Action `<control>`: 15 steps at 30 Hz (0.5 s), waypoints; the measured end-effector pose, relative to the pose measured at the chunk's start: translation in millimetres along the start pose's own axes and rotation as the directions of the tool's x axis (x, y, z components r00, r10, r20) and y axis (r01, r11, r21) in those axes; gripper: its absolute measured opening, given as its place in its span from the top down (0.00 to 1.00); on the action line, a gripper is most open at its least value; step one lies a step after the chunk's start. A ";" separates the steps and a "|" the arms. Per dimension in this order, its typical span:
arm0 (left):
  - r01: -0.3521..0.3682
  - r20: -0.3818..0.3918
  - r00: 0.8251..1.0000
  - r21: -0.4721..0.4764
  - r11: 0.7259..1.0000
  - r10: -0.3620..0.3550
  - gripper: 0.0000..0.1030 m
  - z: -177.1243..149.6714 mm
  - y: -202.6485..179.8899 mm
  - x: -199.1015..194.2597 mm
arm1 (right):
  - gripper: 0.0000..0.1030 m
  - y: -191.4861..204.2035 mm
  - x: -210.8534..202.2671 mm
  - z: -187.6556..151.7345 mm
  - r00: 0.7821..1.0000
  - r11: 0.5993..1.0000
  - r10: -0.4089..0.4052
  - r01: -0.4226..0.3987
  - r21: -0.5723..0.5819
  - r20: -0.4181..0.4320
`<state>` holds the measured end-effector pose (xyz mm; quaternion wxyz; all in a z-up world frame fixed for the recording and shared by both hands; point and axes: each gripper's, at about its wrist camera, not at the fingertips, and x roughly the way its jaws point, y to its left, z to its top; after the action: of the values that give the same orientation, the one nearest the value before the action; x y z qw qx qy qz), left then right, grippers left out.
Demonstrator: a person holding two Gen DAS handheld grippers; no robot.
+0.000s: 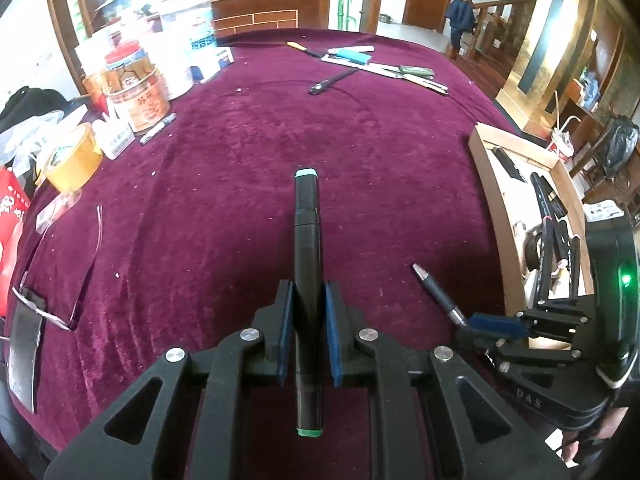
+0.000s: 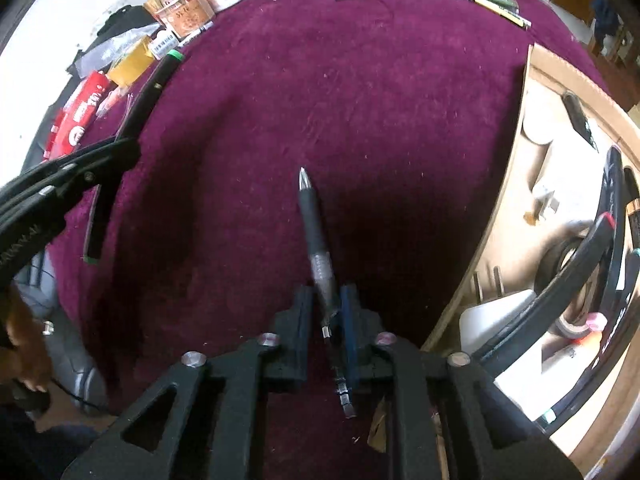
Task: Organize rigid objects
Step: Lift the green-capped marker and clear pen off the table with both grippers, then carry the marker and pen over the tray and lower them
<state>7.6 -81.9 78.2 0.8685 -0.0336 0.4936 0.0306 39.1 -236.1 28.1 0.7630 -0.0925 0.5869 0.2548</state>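
While the left claw (image 1: 307, 300) pinches a marker (image 1: 307, 240), only the right wrist view shows box contents (image 2: 576, 216).

You hold a thick black marker with teal end caps (image 1: 307, 264) pointing away over the maroon cloth. Your slim black ballpoint pen with a silver tip (image 2: 316, 248) is likewise clamped, its point tilted slightly left.

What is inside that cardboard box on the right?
The cardboard box holds several black markers, a roll of tape and a white container. Whatever lies beneath these, or past the picture's edge, is hidden.
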 end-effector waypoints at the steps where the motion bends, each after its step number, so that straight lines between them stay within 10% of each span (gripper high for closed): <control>1: 0.001 0.002 1.000 -0.005 1.000 -0.001 0.88 -0.2 2.3 -0.3 | 0.90 0.2 -0.9 1.2 1.000 1.000 -0.002 0.002 0.004 -0.001; 15: 0.062 0.008 0.998 -0.027 0.998 -0.061 0.88 10.7 11.5 -3.5 | 0.91 -16.8 -57.9 1.2 0.964 0.974 0.174 -0.199 0.110 0.203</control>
<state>14.0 -69.6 86.4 0.8703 -0.0606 0.4886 0.0107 38.0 -266.1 80.4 0.7931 0.0379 0.5317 0.2947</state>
